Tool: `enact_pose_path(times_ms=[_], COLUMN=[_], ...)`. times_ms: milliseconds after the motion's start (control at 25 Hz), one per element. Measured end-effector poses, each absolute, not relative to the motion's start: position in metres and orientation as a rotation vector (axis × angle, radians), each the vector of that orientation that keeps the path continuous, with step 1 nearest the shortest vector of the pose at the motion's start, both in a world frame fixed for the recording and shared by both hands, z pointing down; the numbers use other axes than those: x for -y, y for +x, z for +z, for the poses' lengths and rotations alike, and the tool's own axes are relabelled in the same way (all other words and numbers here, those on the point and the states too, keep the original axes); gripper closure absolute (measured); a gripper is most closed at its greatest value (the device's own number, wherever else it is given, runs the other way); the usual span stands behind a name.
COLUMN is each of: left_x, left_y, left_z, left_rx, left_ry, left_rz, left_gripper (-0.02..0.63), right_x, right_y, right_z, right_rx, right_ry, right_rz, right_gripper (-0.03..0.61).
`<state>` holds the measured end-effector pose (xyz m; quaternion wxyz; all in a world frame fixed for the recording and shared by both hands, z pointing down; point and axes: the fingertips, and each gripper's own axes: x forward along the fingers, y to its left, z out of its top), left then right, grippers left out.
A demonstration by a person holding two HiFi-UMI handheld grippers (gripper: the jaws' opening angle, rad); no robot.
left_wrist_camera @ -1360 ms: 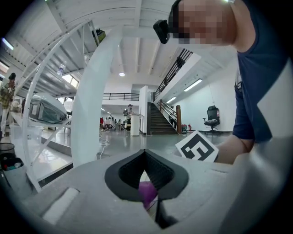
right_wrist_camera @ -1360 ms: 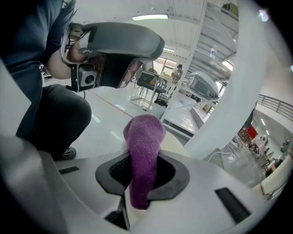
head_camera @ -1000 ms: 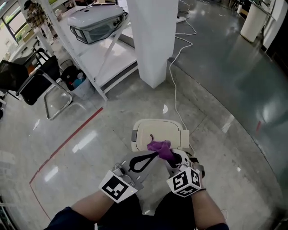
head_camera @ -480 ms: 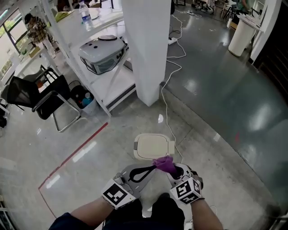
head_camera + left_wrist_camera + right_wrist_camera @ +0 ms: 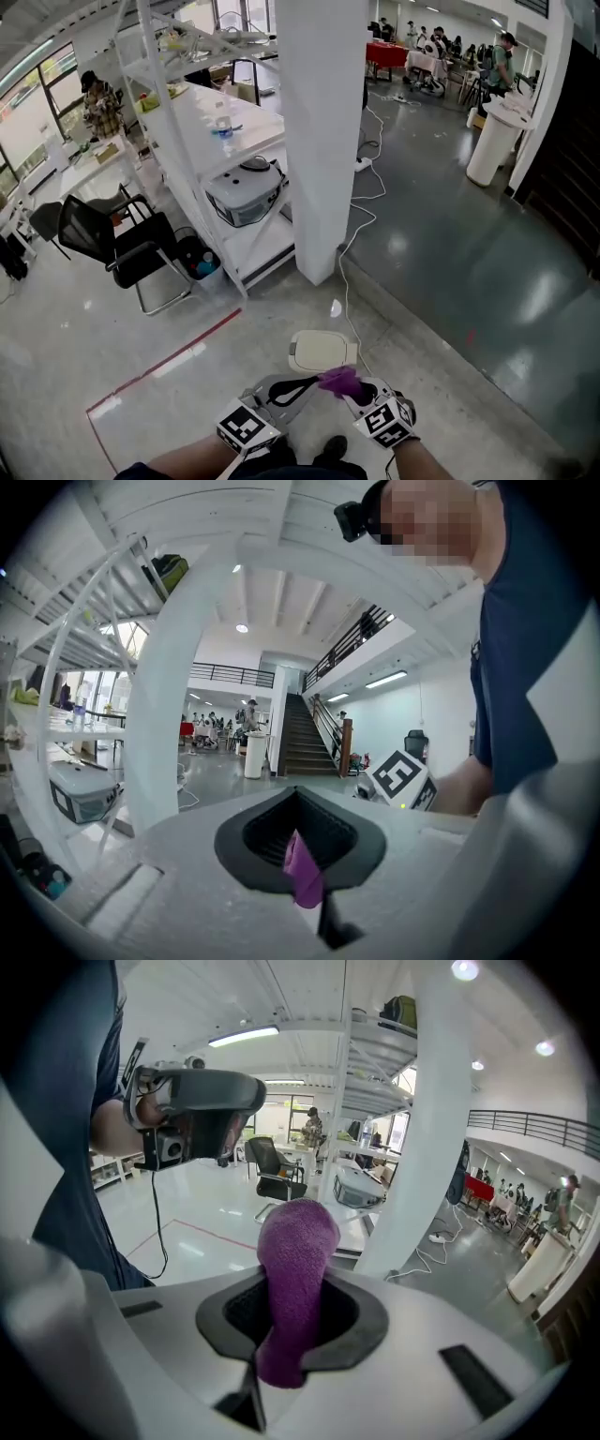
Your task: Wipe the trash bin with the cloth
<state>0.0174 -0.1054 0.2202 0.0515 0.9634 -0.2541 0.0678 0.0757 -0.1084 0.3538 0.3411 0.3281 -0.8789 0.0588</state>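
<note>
Two tools, the left gripper [image 5: 312,383] and right gripper [image 5: 354,390], held close together, each pinch one purple cloth [image 5: 338,380] above the lid-closed cream trash bin [image 5: 322,352].

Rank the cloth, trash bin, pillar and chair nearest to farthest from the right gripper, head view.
1. cloth, held in the right gripper.
2. trash bin, just ahead on the floor.
3. pillar, farther ahead.
4. chair, far left.
</note>
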Motion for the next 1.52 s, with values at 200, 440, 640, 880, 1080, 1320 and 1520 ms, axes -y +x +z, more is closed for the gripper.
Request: enact_pose_path(times_ms=[200,440,640,880,1080,1320,1520], left_x=[0.08,0.066,0.066,0.063,0.063,0.06,0.055], left_y=[0.009,-0.004,-0.009,-0.012,-0.013,-0.005,0.003], left_z=[0.179,0.174,0.177,0.172,0.169,0.161,0.159], left_rx=[0.802,0.833,0.859,0.884,0.884,0.861,0.831], left_ry=[2.966,2.967,2.94,2.941,2.942,2.941,2.95], left_rz=[0.197,0.2,0.191,0.165,0.145,0.099,0.086], left_gripper=[0.611,0.611,0.611,0.611,0.611,0.611,0.611], right_x=[0.095,0.082,0.081,0.08,0.079,0.074,0.068], right_y=[0.082,0.072,0.064,0.045,0.04,0.048,0.05], right_z=[0.3,0.281,0.274,0.25,0.234,0.215,0.204], right_rx=[2.336,2.401,2.431,2.533,2.579,2.671,2.751], right_ry=[0.913,0.921,0.916,0.938,0.951,1.016,1.052], right_rz=[0.151,0.198,0.212,0.237,0.219,0.287,0.335], right_gripper=[0.499,0.499,0.499,0.499,0.499,0.499,0.499])
